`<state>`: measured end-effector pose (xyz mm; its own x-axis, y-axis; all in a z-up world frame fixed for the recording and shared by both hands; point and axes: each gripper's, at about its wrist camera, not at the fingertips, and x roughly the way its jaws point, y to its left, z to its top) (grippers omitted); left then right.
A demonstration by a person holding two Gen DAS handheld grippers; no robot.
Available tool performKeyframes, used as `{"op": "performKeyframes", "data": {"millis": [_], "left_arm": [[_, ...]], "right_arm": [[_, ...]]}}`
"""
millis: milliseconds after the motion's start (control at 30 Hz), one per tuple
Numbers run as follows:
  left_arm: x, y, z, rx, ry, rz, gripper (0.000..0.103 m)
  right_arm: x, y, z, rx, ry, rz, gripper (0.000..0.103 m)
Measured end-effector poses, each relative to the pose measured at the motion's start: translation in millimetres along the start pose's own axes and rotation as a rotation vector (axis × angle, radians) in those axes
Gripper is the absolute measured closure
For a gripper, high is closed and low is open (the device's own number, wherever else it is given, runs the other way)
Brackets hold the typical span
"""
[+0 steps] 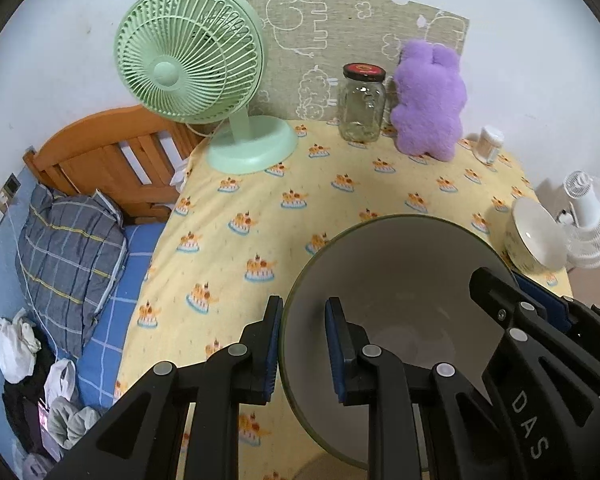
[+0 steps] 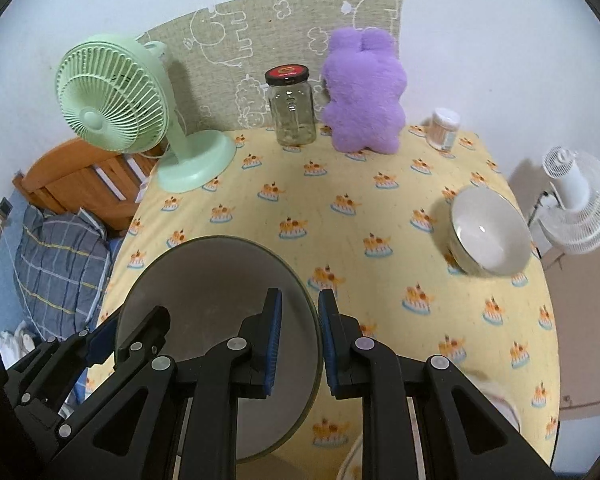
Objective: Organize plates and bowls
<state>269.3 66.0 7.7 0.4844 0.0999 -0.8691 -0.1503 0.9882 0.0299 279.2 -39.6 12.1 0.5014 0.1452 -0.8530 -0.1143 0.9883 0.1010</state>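
Observation:
A large green-rimmed bowl (image 1: 400, 292) with a grey-white inside is held over the table's near edge. My left gripper (image 1: 302, 344) straddles its left rim, one finger inside and one outside. My right gripper (image 2: 300, 340) straddles its right rim (image 2: 220, 280) the same way, and shows at the right of the left wrist view (image 1: 540, 312). A smaller white bowl (image 2: 486, 236) with a gold rim stands at the table's right edge, also in the left wrist view (image 1: 536, 236).
The table has a yellow cake-print cloth (image 2: 340, 216). At the back stand a green fan (image 1: 188, 60), a glass jar with a red lid (image 1: 362, 104), a purple plush (image 1: 430, 100) and a small container (image 2: 444, 128). A bed (image 1: 80, 240) lies left; a white fan (image 2: 576, 200) stands right.

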Motion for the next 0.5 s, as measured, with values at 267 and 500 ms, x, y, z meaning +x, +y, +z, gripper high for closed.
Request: {"op": "performKeyframes", "data": {"millis": [267,500], "left_arm": [[-25.6,4.8,-36.6,0.03,0.003,-0.042,0.084],[-42.1,6.6,-64.1,0.061,0.0,-0.078,0.084]], "right_arm": [[-33.5,6.6,-43.3,0.007,-0.001,-0.046,0.08],[-55.1,8.7,-74.5,0.026,-0.006,-0.082,0.08]]}}
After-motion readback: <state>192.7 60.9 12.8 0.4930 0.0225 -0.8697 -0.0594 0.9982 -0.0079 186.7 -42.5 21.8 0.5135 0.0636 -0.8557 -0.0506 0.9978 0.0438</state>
